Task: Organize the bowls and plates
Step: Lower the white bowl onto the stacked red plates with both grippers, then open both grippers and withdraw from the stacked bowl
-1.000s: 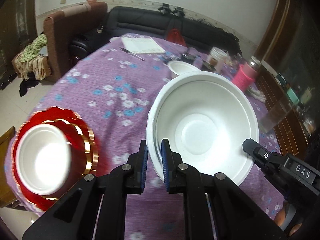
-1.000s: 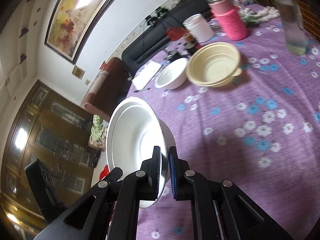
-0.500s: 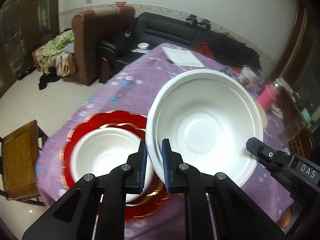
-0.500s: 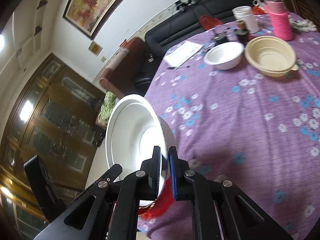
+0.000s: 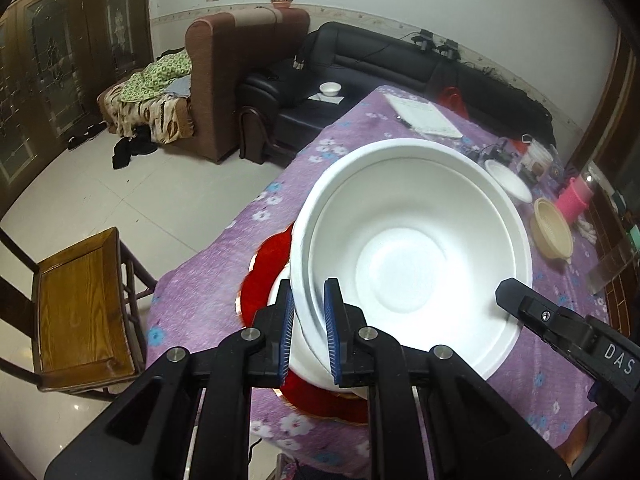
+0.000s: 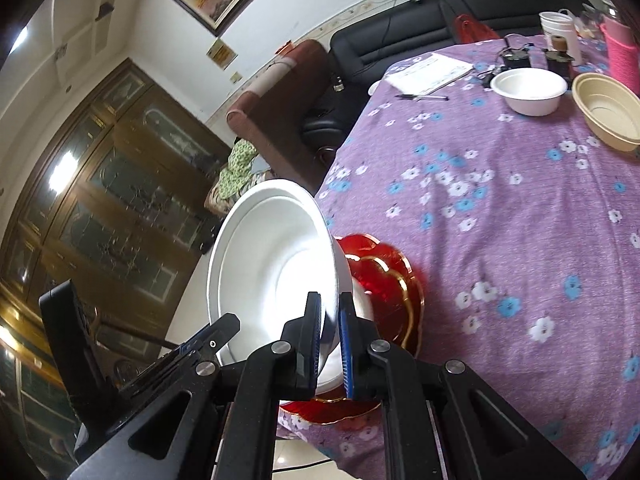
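Both grippers hold one large white bowl (image 5: 400, 264) tilted in the air. My left gripper (image 5: 309, 304) is shut on its near rim. My right gripper (image 6: 329, 312) is shut on the opposite rim of the large white bowl (image 6: 272, 264). One finger (image 5: 540, 312) of the right gripper shows at the bowl's right side. Just under the bowl lies a stack of red plates with gold edges (image 6: 384, 272), near the table's corner. A smaller white bowl (image 6: 362, 300) sits on the red plates (image 5: 264, 280), mostly hidden by the held bowl.
The purple flowered tablecloth (image 6: 500, 220) also bears a small white bowl (image 6: 528, 88), a beige bowl (image 6: 608, 116), a notebook (image 6: 432, 70) and a pink-wrapped bottle (image 6: 622, 56) at its far end. A wooden chair (image 5: 76, 304) stands beside the table's corner.
Both grippers carried the large white bowl across the table toward the corner. It now hangs right over the red plates and covers most of the smaller bowl.
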Motion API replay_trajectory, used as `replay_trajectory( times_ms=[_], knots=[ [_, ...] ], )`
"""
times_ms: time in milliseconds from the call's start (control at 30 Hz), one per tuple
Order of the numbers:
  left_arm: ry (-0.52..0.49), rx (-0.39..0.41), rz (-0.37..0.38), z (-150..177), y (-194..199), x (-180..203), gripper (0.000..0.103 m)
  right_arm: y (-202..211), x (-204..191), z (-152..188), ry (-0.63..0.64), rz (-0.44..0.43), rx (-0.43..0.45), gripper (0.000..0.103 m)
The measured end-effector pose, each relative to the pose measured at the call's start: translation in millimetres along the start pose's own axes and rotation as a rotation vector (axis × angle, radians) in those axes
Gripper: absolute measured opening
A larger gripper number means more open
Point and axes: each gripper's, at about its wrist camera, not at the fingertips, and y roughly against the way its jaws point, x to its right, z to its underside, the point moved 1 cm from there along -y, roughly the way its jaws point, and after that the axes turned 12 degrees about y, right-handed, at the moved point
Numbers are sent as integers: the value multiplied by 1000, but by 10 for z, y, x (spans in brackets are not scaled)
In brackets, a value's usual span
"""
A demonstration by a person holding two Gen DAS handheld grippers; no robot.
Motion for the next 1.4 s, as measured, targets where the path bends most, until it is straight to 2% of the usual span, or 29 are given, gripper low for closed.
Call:
replay_trajectory(
  times_ms=[233, 500, 933, 1000, 1133, 1267, 1400],
  knots=[
    [4, -74, -17, 110, -186, -168, 13, -272, -17, 173, -12, 9, -70, 8],
    [16, -118, -25, 147, -328, -237, 13, -500, 122, 280, -53, 18, -125, 8],
    [27, -124, -17, 141, -291, -303, 15, -577, 118, 301, -45, 28, -127, 8],
    [17, -107, -29, 143, -268, -296, 18, -572, 116, 305, -43, 31, -125, 13],
    [-14, -59, -64, 164, -204, -274, 19, -581, 137, 308, -56, 20, -127, 13],
    [-44, 23, -117, 178, -92, -259, 19, -577, 165, 307, -68, 5, -136, 19],
    [-53, 101, -156, 180, 43, -281, 19, -459, 205, 282, -87, -7, -97, 39]
  ],
)
